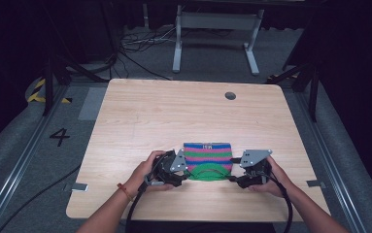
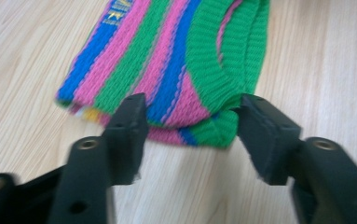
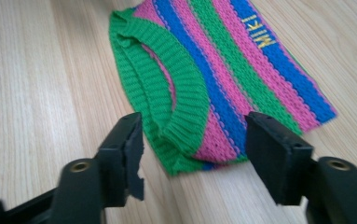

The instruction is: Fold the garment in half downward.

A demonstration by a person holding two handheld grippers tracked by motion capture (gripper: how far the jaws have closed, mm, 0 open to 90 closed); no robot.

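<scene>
Striped knit garment (image 1: 207,160), banded in pink, green and blue with a green ribbed collar, is seen lying flat on the wooden table (image 1: 164,116), near the person's edge and between the two hands. The left gripper (image 2: 189,122) is held at the garment's left corner, jaws spread wide either side of the folded edge, nothing pinched. The right gripper (image 3: 194,140) is set at the opposite corner, jaws likewise parted around the collar end. Yellow lettering (image 3: 262,35) is visible on a blue stripe.

Knit garment (image 2: 167,70) far end cut off — label lettering (image 1: 206,145) unreadable.
</scene>
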